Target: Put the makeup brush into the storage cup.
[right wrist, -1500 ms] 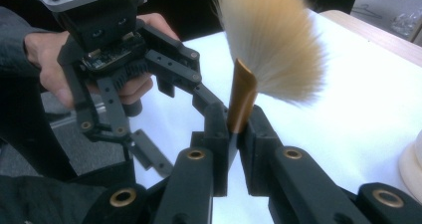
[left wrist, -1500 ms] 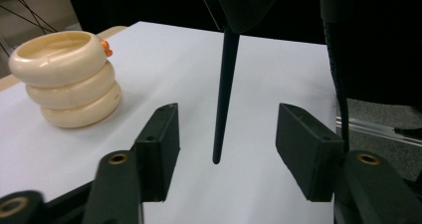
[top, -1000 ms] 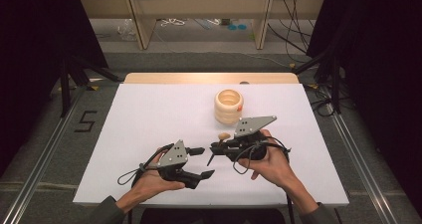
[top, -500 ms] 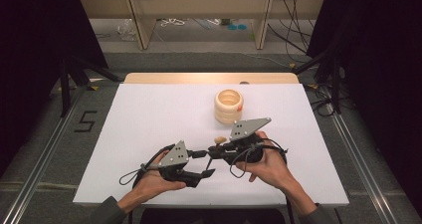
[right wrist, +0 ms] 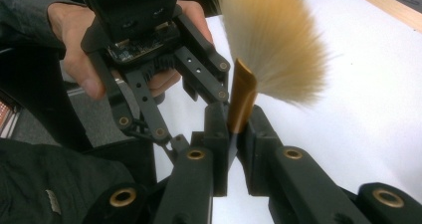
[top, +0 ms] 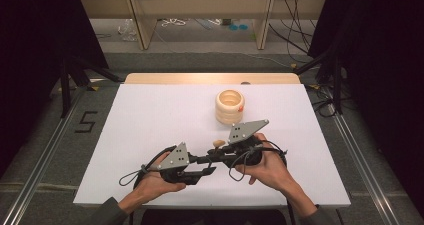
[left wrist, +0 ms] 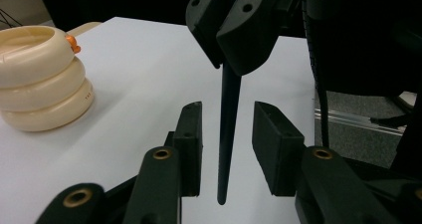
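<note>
A fan brush with pale bristles, a gold ferrule and a thin dark handle is held over the white table. My right gripper is shut on it just below the ferrule. Facing it, my left gripper has the handle's thin end between its jaws; they have just been closing, and a gap shows on each side of the handle. In the high view the brush head pokes up between the left gripper and the right gripper.
A stack of cream rings with a small orange piece on its top stands behind the grippers, right of centre. The person's hands rest near the table's front edge. A wooden strip borders the far side.
The left gripper's jaws have drawn closer together around the brush handle. Both hands and the brush have stayed almost where they were.
</note>
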Action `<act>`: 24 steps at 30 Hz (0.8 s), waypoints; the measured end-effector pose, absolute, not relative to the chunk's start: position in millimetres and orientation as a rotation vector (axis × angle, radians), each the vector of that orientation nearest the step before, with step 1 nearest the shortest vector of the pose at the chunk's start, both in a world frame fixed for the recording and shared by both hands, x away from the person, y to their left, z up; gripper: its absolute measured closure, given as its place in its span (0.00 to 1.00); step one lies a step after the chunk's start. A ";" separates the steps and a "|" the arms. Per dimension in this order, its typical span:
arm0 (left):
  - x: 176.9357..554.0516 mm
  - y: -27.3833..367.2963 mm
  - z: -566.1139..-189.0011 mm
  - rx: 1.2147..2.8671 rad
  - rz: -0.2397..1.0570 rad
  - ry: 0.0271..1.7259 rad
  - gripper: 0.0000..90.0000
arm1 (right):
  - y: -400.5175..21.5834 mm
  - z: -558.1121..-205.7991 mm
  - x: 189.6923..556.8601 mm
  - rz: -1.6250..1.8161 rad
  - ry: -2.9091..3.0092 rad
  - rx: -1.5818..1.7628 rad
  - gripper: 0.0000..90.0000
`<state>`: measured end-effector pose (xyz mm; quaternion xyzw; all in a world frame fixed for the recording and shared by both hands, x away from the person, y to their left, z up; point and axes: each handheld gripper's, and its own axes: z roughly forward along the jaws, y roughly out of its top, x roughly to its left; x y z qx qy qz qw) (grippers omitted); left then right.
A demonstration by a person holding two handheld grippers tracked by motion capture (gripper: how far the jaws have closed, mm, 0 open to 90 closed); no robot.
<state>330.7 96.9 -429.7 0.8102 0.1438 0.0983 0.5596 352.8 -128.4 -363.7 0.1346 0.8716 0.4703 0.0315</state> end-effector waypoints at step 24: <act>331.0 98.9 -428.3 1.879 0.221 0.326 0.93 | -126.6 -363.6 351.6 1.474 2.674 0.401 0.92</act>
